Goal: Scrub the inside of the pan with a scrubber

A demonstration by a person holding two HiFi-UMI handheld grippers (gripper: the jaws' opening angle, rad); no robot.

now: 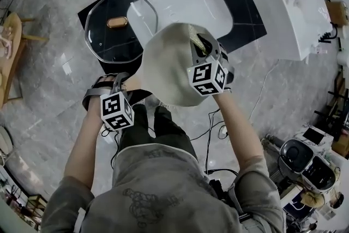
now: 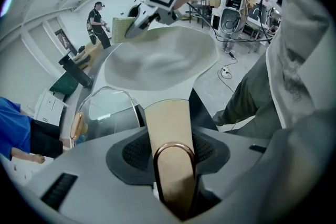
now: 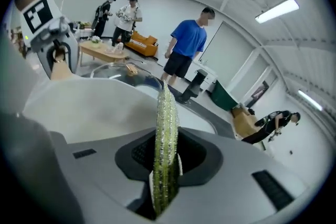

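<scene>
— Starting at the left: what is the left gripper (image 2: 176,165) doing?

— It is clamping its jaws on the tan pan handle (image 2: 168,128). It is holding the cream pan (image 1: 166,65) up in the air, in front of the person's chest and nearer to them than the counter (image 1: 240,13). The handle's long axis is running straight away from that gripper, and the bowl is spreading out beyond it and to the right.

— And the glass lid (image 1: 117,35)?

— It is lying flat on the black counter, just left of the white sink (image 1: 185,8) and under the pan's far edge. The sink is showing nothing inside it.

— Is anything sitting in the pan?

— Nothing is showing on its pale surface, neither water nor suds.

— Where is the scrubber?

— The right gripper (image 1: 204,52) is pinching the green-yellow scrubber (image 3: 165,139) edge-on, with its jaws closed on it. It is hanging at the pan's rim opposite the handle. That makes the right hand the nearer one to the working surface, while the left is only steadying. Whether the pad is pressing on the pan cannot be told.

— So what is the coming stroke depending on?

— Probably on this: the pan's surface is lying to the left of the scrubber and below it, toward the handle. The pad would need sweeping that way, across the bowl.
</scene>
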